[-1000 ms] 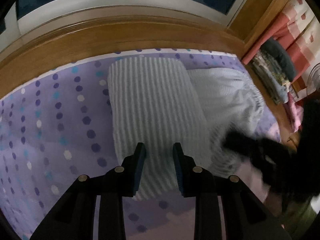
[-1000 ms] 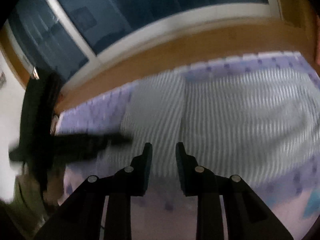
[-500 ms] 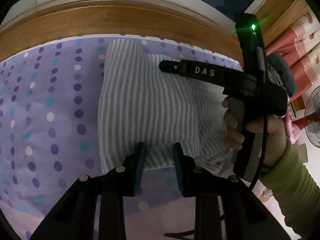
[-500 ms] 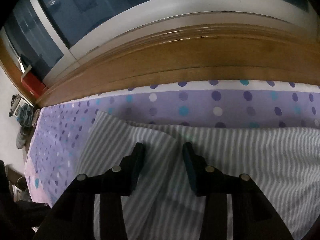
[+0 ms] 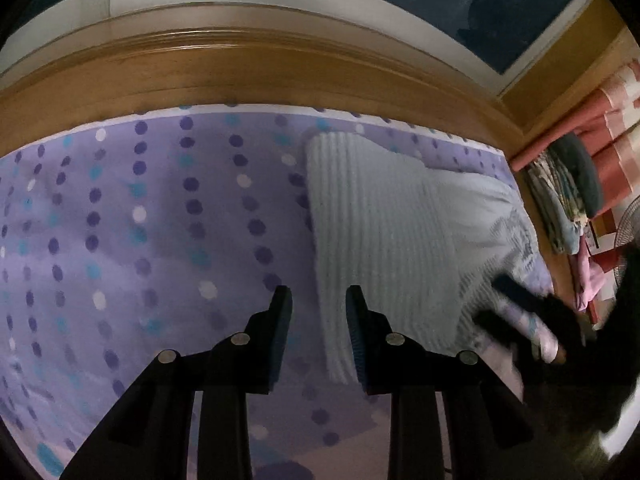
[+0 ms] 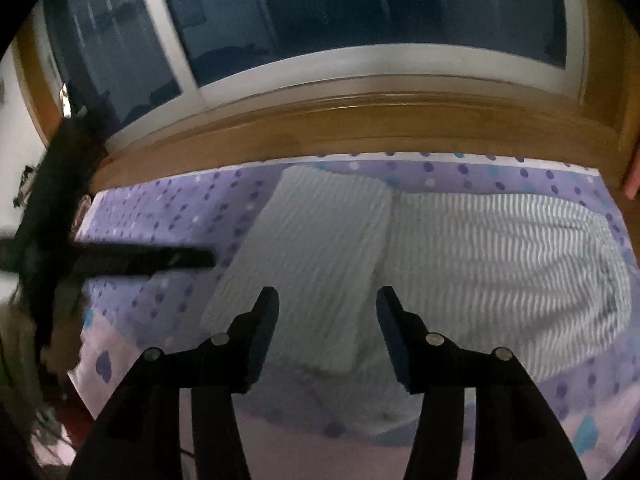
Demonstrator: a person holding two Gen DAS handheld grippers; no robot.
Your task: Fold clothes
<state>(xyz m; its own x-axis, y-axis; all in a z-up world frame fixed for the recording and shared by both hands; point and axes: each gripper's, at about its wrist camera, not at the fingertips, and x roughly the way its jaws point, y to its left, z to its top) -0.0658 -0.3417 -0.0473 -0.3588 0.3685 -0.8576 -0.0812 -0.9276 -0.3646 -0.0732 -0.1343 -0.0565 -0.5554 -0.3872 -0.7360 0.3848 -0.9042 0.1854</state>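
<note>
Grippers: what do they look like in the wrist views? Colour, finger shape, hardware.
Both are matte black. The left gripper and right gripper each have two flat, tapered fingers with dark blue pads on the inner faces, on angular black linkage arms with round silver pivot pins. No cables, markings or sleeves are clear; the cross-views are blurred.

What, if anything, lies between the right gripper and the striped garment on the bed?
Nothing visible does. The right gripper, its jaws opening with nothing between them, hangs directly over the striped garment, which lies partly folded on the dotted bedsheet. The left gripper is off to one side.
</note>
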